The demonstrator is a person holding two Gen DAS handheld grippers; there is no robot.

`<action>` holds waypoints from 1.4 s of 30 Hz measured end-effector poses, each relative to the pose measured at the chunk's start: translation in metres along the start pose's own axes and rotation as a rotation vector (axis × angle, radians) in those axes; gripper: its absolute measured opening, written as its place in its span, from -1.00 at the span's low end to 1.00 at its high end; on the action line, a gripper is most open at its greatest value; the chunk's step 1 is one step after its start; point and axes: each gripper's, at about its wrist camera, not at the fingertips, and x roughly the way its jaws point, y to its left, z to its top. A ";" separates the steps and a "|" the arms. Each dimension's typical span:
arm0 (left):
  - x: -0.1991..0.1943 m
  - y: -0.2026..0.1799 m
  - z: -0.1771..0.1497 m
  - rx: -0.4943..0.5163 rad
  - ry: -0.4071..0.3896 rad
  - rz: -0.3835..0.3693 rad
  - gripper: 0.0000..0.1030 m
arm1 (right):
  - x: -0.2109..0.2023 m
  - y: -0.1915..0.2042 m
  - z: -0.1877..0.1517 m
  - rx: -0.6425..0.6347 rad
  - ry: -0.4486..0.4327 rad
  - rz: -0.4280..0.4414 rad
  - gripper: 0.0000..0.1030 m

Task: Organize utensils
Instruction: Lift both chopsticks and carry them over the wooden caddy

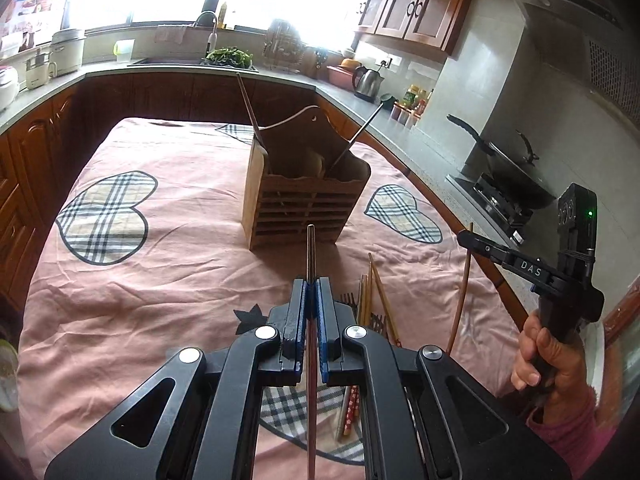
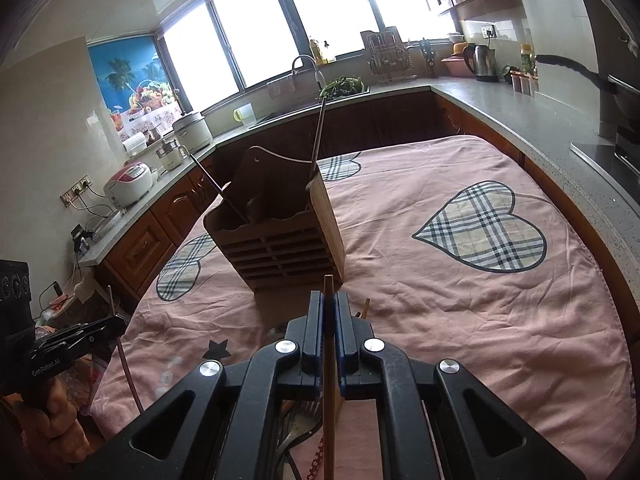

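Note:
A wooden utensil holder [image 1: 304, 196] stands mid-table on the pink cloth; it also shows in the right wrist view [image 2: 280, 236]. It holds a chopstick and a long-handled ladle. My left gripper [image 1: 311, 284] is shut on a dark reddish chopstick [image 1: 311, 248], held short of the holder. My right gripper [image 2: 329, 298] is shut on a wooden chopstick [image 2: 329, 380]; in the left wrist view it [image 1: 466, 236] is at the right with that chopstick [image 1: 462, 288] hanging down. Loose chopsticks and forks [image 1: 374, 300] lie on the cloth under the grippers.
The table's pink cloth [image 2: 460, 320] has plaid hearts. Counters wrap around it, with a kettle [image 1: 368, 82], sink, rice cookers [image 2: 128, 184] and a stove with a wok [image 1: 512, 176] at the right.

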 end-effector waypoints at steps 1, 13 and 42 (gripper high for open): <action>-0.004 0.002 -0.001 -0.009 -0.012 0.001 -0.92 | -0.003 0.001 0.000 -0.002 -0.007 0.001 -0.90; -0.043 0.010 -0.002 -0.056 -0.145 0.027 -0.92 | -0.034 0.013 0.002 -0.018 -0.093 0.016 -0.90; -0.036 0.021 0.087 -0.121 -0.437 0.017 -0.92 | -0.038 0.020 0.083 0.043 -0.387 0.093 -0.90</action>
